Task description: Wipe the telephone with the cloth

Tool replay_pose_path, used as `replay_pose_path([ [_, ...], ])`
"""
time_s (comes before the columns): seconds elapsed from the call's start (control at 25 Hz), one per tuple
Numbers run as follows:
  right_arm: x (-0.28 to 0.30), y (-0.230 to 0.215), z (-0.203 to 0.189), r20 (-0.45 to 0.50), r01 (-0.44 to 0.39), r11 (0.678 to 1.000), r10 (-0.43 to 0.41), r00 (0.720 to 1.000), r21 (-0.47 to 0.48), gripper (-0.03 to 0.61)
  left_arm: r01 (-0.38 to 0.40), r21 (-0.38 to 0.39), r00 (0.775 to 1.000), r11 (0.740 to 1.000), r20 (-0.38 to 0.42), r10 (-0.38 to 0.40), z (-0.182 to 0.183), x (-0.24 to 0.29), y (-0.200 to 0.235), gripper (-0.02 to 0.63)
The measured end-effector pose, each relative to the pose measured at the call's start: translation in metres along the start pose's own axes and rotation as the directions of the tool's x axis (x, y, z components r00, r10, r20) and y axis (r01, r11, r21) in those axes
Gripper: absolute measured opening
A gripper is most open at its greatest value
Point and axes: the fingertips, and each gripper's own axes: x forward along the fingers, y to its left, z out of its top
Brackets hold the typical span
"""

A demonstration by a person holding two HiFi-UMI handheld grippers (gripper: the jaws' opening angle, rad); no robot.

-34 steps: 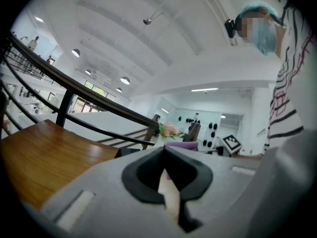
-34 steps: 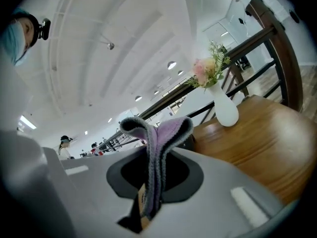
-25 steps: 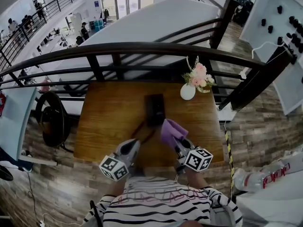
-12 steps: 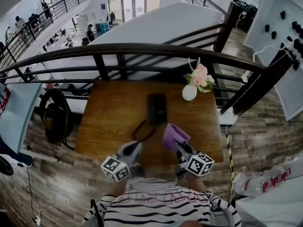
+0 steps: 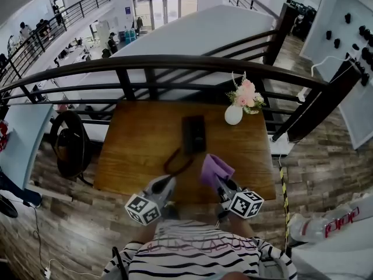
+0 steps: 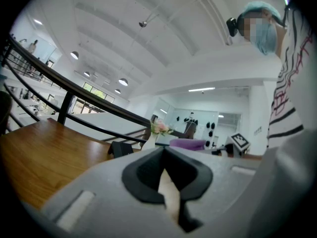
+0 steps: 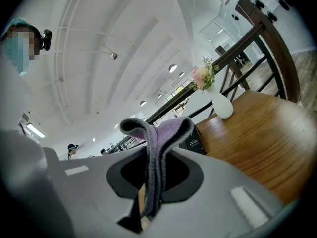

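Purple cloth (image 5: 214, 168) is pinched tight in your right gripper (image 5: 218, 177), lower centre, over the wooden table's (image 5: 134, 144) near edge. Your left gripper (image 5: 168, 182) beside it is clamped together, empty. Black telephone (image 5: 193, 134) sits mid-frame, apart from both, bare wood either side. Its label print's too small to read. Vase (image 5: 232, 115) and railing (image 5: 175, 62) line the far edge.

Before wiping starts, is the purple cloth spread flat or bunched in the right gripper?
Bunched: the cloth is folded over, pinched in the shut right gripper, its loop standing above the jaws.
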Motion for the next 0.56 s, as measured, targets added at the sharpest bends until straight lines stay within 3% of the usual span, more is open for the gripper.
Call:
replay_pose_path([
  [0.56, 0.0029, 0.0006, 0.0005, 0.000, -0.004, 1.000, 0.004, 1.000, -0.011, 0.037, -0.004, -0.001, 1.000, 1.000, 0.005, 0.004, -0.0032, -0.0020, 0.0034, 0.000],
])
